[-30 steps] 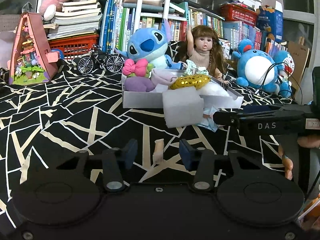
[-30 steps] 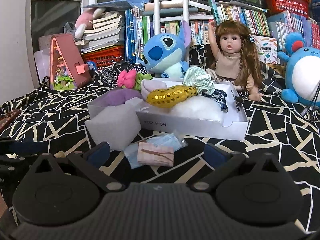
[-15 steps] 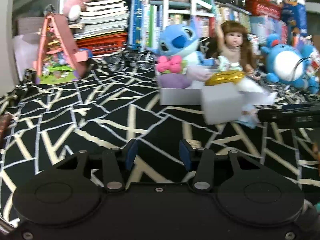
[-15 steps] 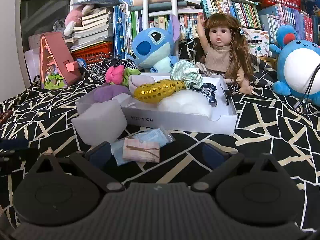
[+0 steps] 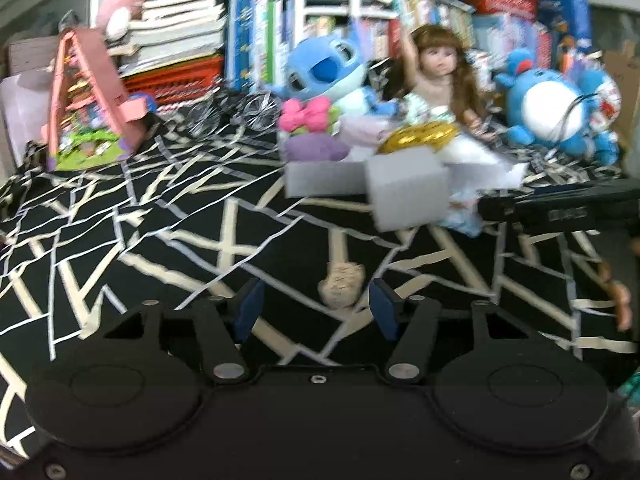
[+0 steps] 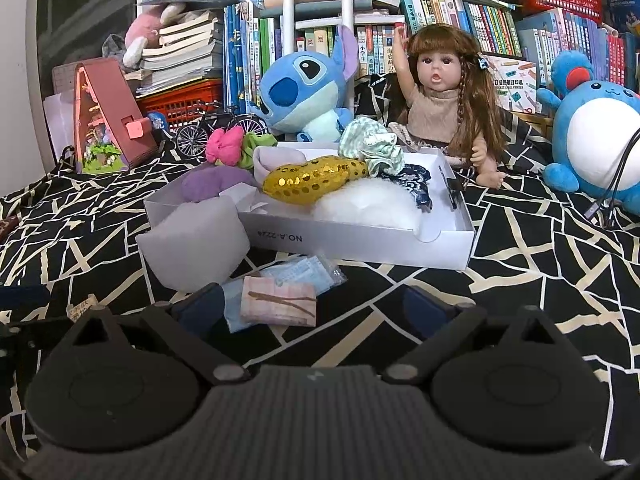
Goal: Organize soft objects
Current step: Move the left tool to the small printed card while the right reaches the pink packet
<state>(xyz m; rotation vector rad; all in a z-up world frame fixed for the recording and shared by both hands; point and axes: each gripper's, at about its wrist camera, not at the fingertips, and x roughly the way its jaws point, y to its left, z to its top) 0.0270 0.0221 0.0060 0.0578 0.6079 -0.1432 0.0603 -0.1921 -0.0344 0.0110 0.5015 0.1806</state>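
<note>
A: Foam, pale grey, a soft block (image 6: 192, 246) leaning on the near-left corner of the white box (image 6: 360, 238). Is that what I go for?

B: I judge the flatter thing first. The pink folded cloth packet (image 6: 279, 307) lies just in front of the white box, on top of a light blue pouch (image 6: 298, 276), and it sits straight ahead of my right claw (image 6: 308, 310), a little toward that claw's left finger.

A: Which way does it run?

B: Its long side runs left to right, across the gap between the fingers, so I would likely have to turn the wrist or pinch it across the short side. My right claw is spread wide with nothing in it.

A: And the left?

B: My left claw (image 5: 314, 314) is part open, also holding nothing. A small tan scrap (image 5: 341, 289) lies between its fingers, closer to the right one. It is further from the white box, with the foam block (image 5: 408, 190) between, so the right one is nearer to the packet.

A: What is underneath?

B: A black cloth with cream lines (image 6: 540, 264), soft and wrinkled; a counter or a bed, I cannot tell. Behind the white box sit a doll (image 6: 440, 96) and a blue plush (image 6: 308, 88), then bookshelves (image 6: 460, 20). The box already holds a gold sequin cushion (image 6: 316, 178) and white fluff (image 6: 368, 204).
</note>
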